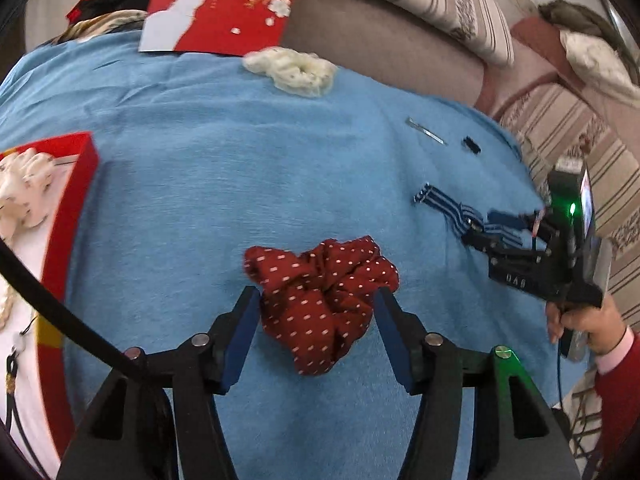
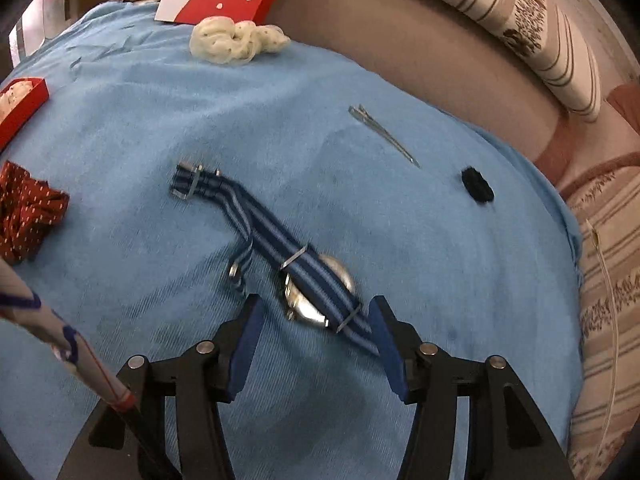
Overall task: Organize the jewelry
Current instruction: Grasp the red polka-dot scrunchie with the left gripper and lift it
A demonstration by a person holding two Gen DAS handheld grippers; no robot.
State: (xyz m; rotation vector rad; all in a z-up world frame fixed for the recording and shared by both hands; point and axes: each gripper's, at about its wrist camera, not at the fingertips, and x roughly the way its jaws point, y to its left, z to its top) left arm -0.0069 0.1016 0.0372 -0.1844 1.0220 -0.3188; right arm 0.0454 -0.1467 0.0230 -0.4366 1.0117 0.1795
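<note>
A dark red scrunchie with white dots (image 1: 320, 300) lies on the blue cloth (image 1: 200, 184). My left gripper (image 1: 316, 300) stands open around it, one blue pad on each side of the bunched fabric. A watch with a blue striped strap (image 2: 276, 240) lies face down on the cloth, and its silver case (image 2: 312, 308) sits between the fingers of my open right gripper (image 2: 316, 308). The strap's end lies against the right pad (image 2: 380, 320). In the left wrist view the right gripper (image 1: 492, 236) hovers over the watch strap (image 1: 444, 204). The red scrunchie (image 2: 24, 212) shows at the right wrist view's left edge.
An open red box (image 1: 76, 208) holding cream items stands at the left. At the back lie its red lid with a white cat (image 1: 224, 4), a cream scrunchie (image 1: 292, 70), a silver hair clip (image 2: 384, 136) and a small black piece (image 2: 476, 185). Striped cushions (image 2: 552, 40) border the cloth.
</note>
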